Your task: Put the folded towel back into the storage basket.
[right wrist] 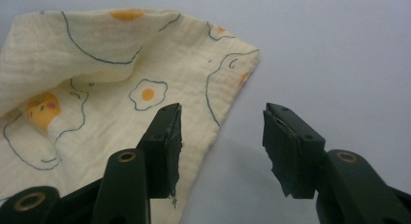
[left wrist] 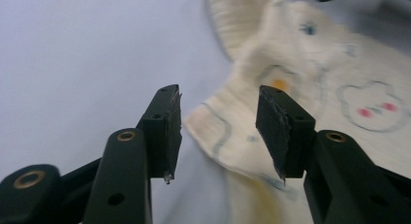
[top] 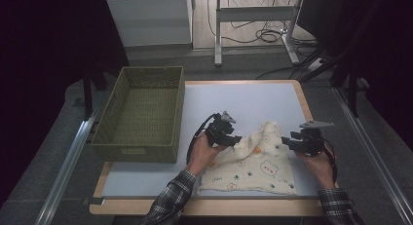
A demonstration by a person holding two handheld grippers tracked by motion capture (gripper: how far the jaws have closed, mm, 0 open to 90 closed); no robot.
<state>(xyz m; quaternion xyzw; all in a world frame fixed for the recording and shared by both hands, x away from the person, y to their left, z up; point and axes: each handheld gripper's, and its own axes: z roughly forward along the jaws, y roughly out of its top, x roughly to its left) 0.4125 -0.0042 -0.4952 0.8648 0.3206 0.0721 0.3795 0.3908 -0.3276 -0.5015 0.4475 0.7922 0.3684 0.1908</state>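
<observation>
- Lying crumpled on the pale blue table mat (top: 146,178), near the table's front edge, is a cream muslin cloth (top: 253,169) printed with bears, fried eggs and other small motifs.
- Its front part lies flat, while the far part is bunched up into a raised fold between the 2 grippers.
- The left gripper (top: 233,140) sits at the cloth's left side, held in the person's left hand (top: 204,151), which comes out of a plaid sleeve (top: 170,200).
- In the left gripper view its 2 jaws stand spread, with a folded corner of the cloth (left wrist: 228,132) lying in the gap between them; the pads do not press on the fabric.
- The right gripper (top: 288,143) is at the cloth's right edge, held in the right hand (top: 321,161).
- In the right gripper view its jaws also stand apart; the left jaw is over the cloth's edge (right wrist: 145,95) and the right jaw is over bare mat, with nothing pinched between them.
- A green woven basket (top: 104,125) stands on the left part of the table, well apart from the cloth and just beyond the left hand.
- Beyond the table, a desk frame (top: 253,13) and loose cables (top: 265,35) are on the floor.
</observation>
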